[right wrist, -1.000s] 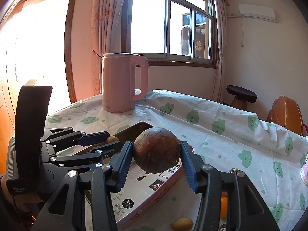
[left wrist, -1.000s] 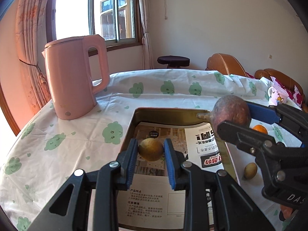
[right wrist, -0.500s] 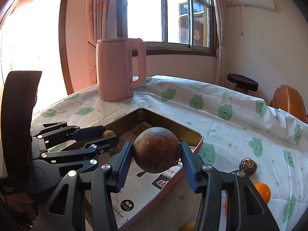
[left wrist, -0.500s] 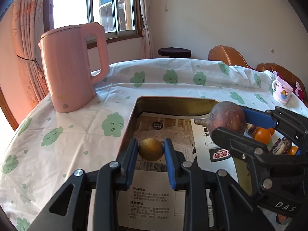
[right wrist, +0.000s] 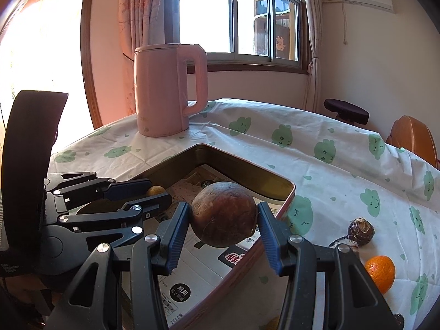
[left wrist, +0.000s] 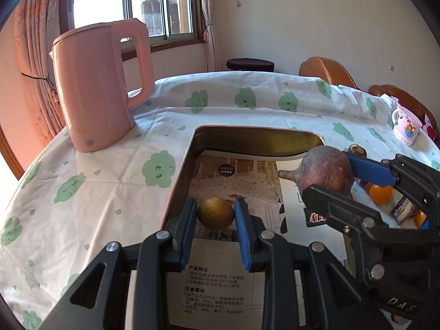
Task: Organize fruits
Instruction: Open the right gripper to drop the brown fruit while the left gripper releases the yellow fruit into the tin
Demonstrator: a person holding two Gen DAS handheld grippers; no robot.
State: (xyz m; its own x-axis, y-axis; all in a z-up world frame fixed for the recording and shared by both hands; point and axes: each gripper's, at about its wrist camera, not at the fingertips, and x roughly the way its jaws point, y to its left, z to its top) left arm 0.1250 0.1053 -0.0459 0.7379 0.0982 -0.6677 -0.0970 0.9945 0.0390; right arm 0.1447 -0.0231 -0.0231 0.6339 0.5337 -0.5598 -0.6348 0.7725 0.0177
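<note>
Blue-padded fingers of the left gripper (left wrist: 216, 214) clamped close on a small golden-brown fruit (left wrist: 216, 213), held low over the paper-lined metal tray (left wrist: 247, 137) near its left wall. Right gripper (right wrist: 223, 221) closed partway around a large round brown fruit (right wrist: 224, 214), pads pressing both sides, held above the tray's right edge. Outside the tray on the cloud-print counter (right wrist: 330, 170): an orange (right wrist: 381, 272) and a dark brown fruit (right wrist: 360, 231), just beside each other. Pink kettle (left wrist: 99, 88) upright beyond the tray's far left corner. Patterned mug (left wrist: 407, 129) at the counter's far right.
</note>
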